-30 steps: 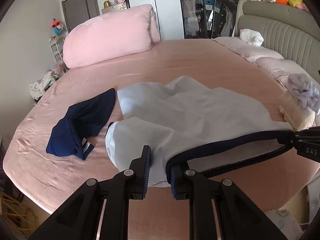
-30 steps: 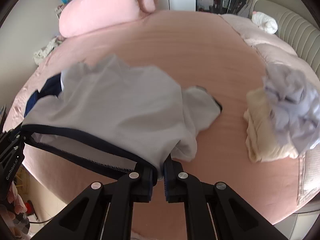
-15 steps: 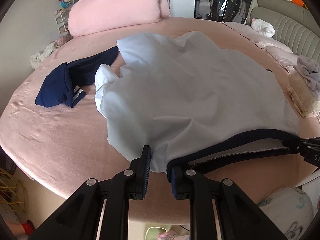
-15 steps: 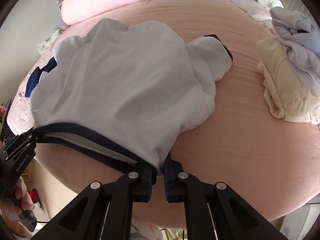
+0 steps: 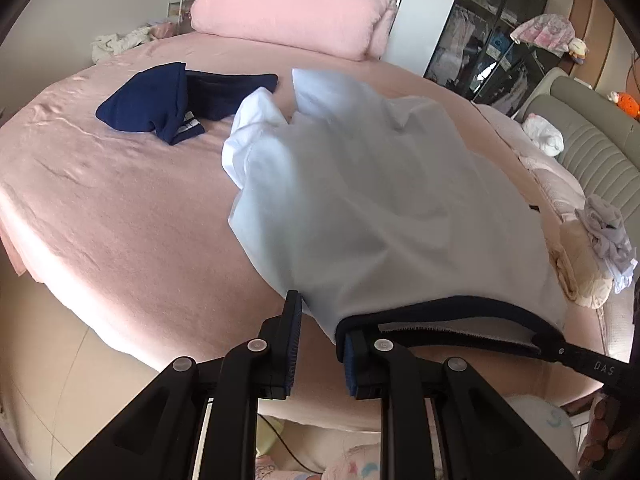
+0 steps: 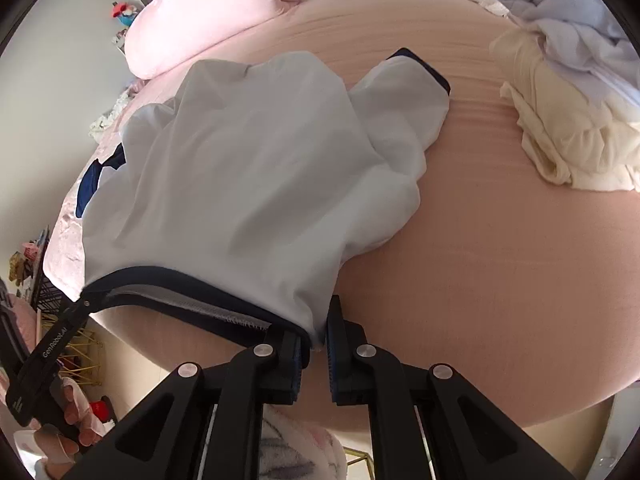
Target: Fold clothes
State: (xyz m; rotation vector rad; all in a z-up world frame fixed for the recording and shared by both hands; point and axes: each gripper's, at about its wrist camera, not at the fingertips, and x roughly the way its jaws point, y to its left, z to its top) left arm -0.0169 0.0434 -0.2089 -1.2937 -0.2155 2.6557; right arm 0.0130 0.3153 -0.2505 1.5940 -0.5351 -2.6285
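Observation:
A white shirt [image 5: 380, 208] with a navy hem [image 5: 460, 308] lies spread over the pink bed [image 5: 120, 220], its hem stretched along the near edge. My left gripper [image 5: 320, 336] is shut on the hem's left corner, a bunch of white cloth between its fingers. My right gripper [image 6: 318, 344] is shut on the hem's other corner of the shirt [image 6: 248, 168]. Each gripper also shows at the edge of the other's view: the right gripper [image 5: 580, 364] and the left gripper [image 6: 60, 340], held by a hand. One navy-cuffed sleeve [image 6: 416, 76] points to the far right.
A crumpled navy garment [image 5: 160, 104] lies on the bed, left of the shirt. A big pink duvet roll [image 5: 296, 12] sits at the far side. A pile of cream and lilac clothes [image 6: 568, 120] rests at the right, near the padded headboard [image 5: 592, 148]. Floor shows below the bed's edge.
Both grippers have sunk and drawn back toward the bed's near edge with the hem. The shirt, which hung bunched before, now lies more spread on the bed. The left view has rolled.

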